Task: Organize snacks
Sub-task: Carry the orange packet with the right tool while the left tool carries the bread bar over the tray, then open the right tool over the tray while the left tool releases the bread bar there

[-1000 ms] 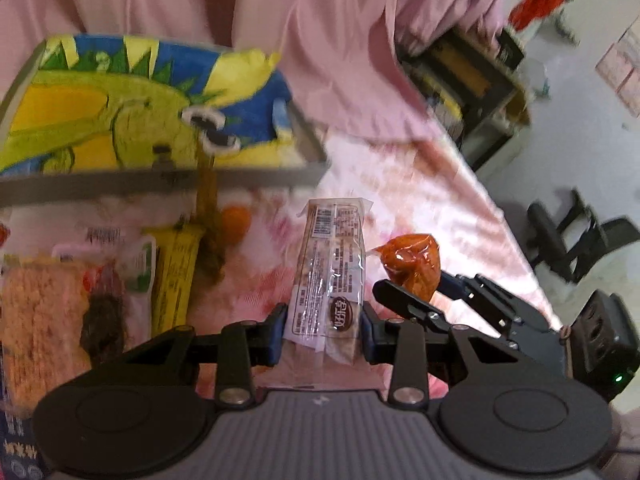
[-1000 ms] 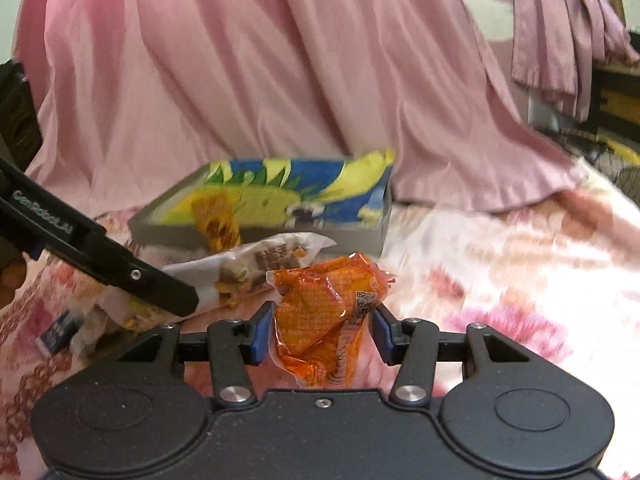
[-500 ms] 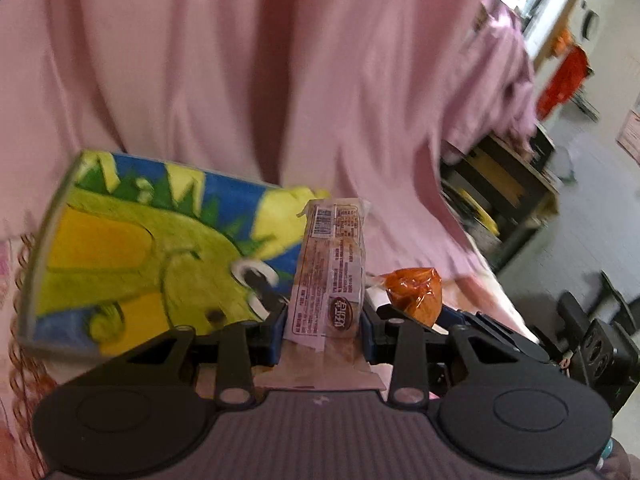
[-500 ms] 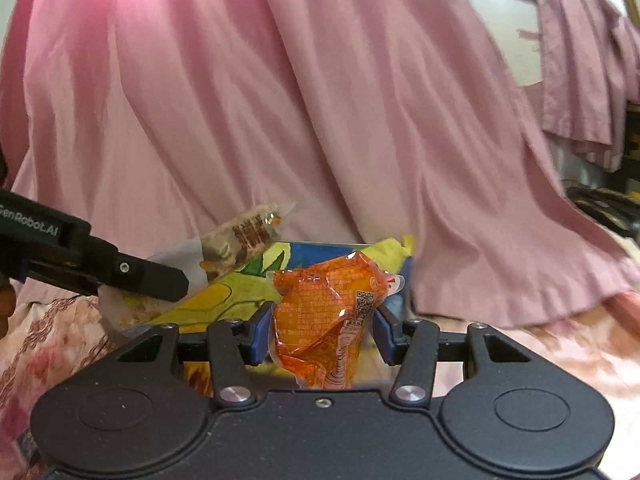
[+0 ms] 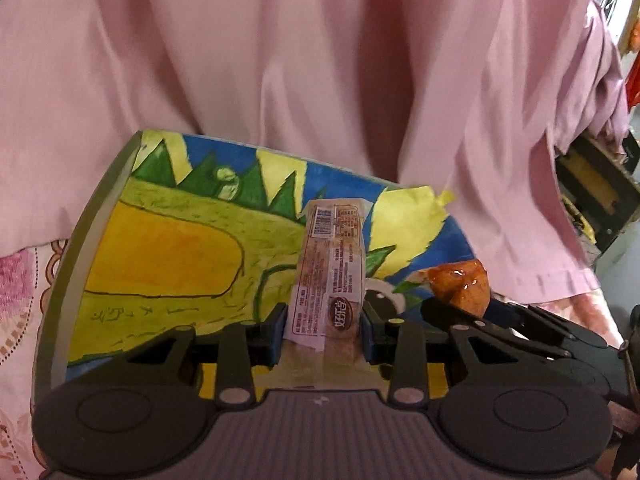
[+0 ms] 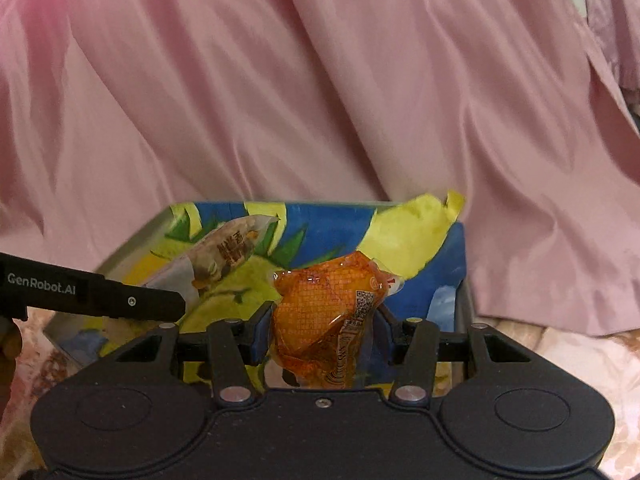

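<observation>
Left wrist view: the left gripper (image 5: 323, 332) clamps a clear wrapped bar (image 5: 329, 280) over the painted tray (image 5: 160, 248).

Right wrist view: the right gripper (image 6: 322, 338) clamps an orange packet (image 6: 326, 316) above the same tray (image 6: 416, 232), pink cloth (image 6: 320, 80) behind.

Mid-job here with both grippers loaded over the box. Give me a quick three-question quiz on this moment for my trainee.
1. True or false: the left hand-held gripper is shut on a long clear-wrapped snack.
2. What does the right hand-held gripper hold? A) orange packet B) green can C) nothing
3. Fill in: both snacks hang above the painted ____, in front of the pink curtain.

Key: 1 true; 2 A; 3 box.
</observation>
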Available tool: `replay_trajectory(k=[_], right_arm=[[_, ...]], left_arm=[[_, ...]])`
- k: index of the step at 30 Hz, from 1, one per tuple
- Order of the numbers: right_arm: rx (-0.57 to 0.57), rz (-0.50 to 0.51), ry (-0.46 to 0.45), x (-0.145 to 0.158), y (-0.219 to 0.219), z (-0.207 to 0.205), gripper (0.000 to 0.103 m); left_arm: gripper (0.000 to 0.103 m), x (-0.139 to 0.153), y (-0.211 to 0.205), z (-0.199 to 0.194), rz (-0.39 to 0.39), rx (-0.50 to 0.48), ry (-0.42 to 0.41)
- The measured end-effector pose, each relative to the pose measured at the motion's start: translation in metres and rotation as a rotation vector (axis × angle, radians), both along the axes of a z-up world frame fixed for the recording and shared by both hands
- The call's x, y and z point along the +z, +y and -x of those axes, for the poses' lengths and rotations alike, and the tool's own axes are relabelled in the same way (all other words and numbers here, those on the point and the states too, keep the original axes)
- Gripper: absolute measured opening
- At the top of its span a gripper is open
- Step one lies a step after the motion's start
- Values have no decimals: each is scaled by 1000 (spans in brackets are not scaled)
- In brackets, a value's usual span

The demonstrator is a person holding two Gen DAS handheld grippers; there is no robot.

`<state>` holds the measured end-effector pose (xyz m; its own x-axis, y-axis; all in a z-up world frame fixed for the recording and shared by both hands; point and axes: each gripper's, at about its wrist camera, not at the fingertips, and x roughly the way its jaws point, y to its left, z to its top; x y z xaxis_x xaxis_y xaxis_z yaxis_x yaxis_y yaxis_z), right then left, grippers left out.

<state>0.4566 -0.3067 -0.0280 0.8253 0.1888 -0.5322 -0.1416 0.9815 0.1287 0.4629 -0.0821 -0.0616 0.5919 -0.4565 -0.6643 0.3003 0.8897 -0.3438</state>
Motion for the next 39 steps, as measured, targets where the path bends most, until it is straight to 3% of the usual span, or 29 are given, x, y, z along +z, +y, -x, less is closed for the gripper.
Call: replay_trajectory(k=[8,13,14,15,16,19,27,30,39], right_arm=[[-7,33,27,-8,9,-7,56],[-4,50,50,-6,10,-10,64],[-1,55,55,-5,10,-10,72],[0,61,57,-4,10,-9,79],[2,70,58,-2,11,-8,82],[11,89,52,6,12,-1,86],[-17,66,-60,47,9,39,102],[-13,42,-118,69,8,61,102],[21,-19,-250,117,10,136,102]], left_arm=[[40,-13,-1,-7,-44,11,14],[42,-12,-4,-5,-65,18,13],[45,-11,-4,-5,-59,22,20],[55,-10,-3,-4,-49,26,26],[64,-9,-1,-3,-38,32,28],[74,0,2,4,-36,59,6],[94,52,20,48,-31,111,-114],[101,74,26,71,-54,123,-180],[103,121,50,146,-74,157,-288]])
